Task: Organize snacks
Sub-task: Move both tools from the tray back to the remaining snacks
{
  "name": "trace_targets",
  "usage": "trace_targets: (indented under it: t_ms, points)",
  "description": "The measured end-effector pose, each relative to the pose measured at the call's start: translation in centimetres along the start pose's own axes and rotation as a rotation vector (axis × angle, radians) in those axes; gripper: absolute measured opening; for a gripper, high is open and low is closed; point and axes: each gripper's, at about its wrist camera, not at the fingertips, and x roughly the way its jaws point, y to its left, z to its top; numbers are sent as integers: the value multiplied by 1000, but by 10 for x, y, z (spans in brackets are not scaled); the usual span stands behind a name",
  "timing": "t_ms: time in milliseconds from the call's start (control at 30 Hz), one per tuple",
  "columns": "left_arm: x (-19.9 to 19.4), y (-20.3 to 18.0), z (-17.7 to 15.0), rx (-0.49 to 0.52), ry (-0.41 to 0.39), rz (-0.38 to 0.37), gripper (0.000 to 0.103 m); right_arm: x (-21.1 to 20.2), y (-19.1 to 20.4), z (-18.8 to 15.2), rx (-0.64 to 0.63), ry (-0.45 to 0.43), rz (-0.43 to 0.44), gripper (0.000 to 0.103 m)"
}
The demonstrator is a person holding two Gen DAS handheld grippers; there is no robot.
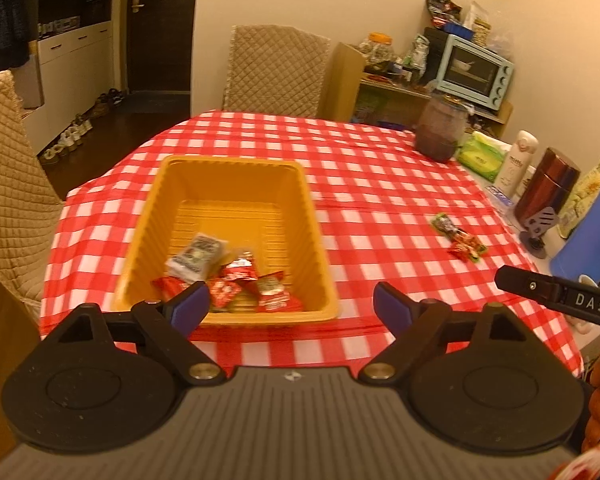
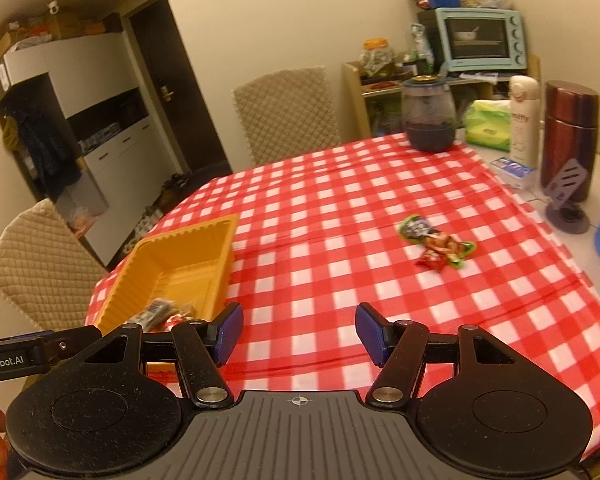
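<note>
Reaching next for loose snacks (image 2: 436,246) at frame right: right gripper (image 2: 299,334) stood open, empty; left gripper (image 1: 291,306) open over bin (image 1: 140,236). Centre jaws, pinch wrappers low.

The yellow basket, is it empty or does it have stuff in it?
Not empty. The yellow basket holds several snack packets at its near end; the far part of its floor is bare.

My jaws gape empty over the yellow bin (image 1: 236,184) of snack packets (image 1: 228,276); two loose packets (image 1: 460,240) lie at three o'clock on the desk (image 1: 380,184).
</note>
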Motion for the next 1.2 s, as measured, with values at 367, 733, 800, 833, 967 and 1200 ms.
trace_targets:
  t_ms: [367, 733, 800, 833, 967, 1200]
  points:
    - [8, -34, 0, 38, 5, -52, 90, -21, -38, 3, 51, -33, -64, 62]
    - [22, -66, 7, 82, 19, -99, 90, -32, -73, 9, 100, -48, -121, 63]
    - [25, -73, 8, 94, 21, -107, 90, -32, -79, 9, 107, -47, -128, 63]
    - [27, -76, 9, 99, 23, -113, 90, -33, -81, 9, 110, -46, -132, 63]
    - [35, -89, 11, 118, 30, -129, 90, -33, -91, 10, 120, -46, -144, 63]
    - [50, -107, 14, 146, 46, -156, 90, -30, -108, 12, 136, -44, -170, 63]
